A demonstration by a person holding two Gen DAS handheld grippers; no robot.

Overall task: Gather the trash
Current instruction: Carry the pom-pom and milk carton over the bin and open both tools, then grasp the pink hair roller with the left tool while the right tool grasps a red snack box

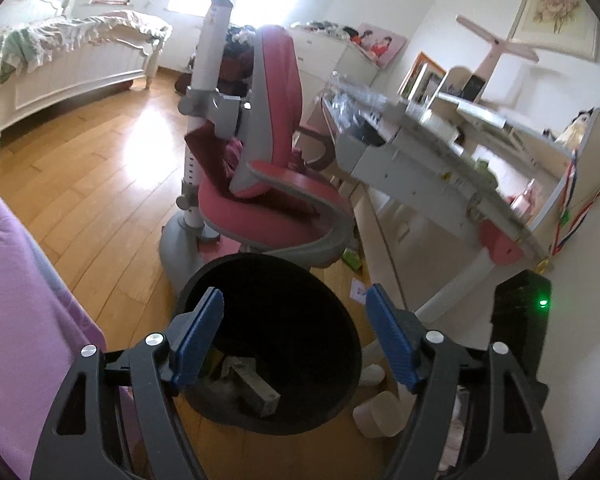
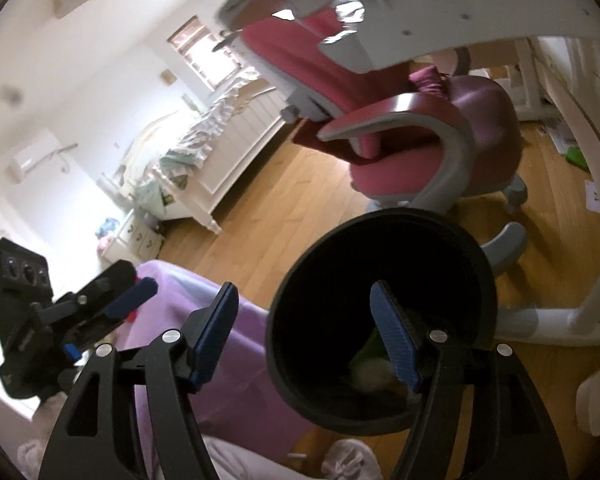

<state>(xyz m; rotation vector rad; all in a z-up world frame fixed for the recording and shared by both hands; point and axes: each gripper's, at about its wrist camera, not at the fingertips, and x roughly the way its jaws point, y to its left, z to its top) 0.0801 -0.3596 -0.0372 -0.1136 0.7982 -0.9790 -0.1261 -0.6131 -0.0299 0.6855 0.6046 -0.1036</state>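
A black round trash bin (image 1: 272, 336) stands on a wooden floor (image 1: 80, 184) in a bedroom, open at the top. Both tools hang over its mouth.

In the left wrist view, the left tool (image 1: 296, 340) has its blue pads spread wide, one at 9 o'clock of the bin opening and one at 3 o'clock, with nothing between them. Down inside the bin lies a grey box-like piece of trash (image 1: 254, 386), toward 6 o'clock of the opening.

In the right wrist view, the right tool (image 2: 304, 338) is also spread, empty. Its right pad sits over the bin's dark interior; its left pad is outside the rim at 9 o'clock. Pale and green scraps (image 2: 370, 364) show dimly at the bottom of the bin; what they are cannot be told.

At 12 o'clock of the bin stands a pink and grey chair (image 1: 268, 168). A cluttered desk (image 1: 440, 152) is at 2 o'clock, a white bed (image 1: 68, 68) far off at 10 o'clock, and purple cloth (image 1: 24, 300) just beside the bin at 9 o'clock.
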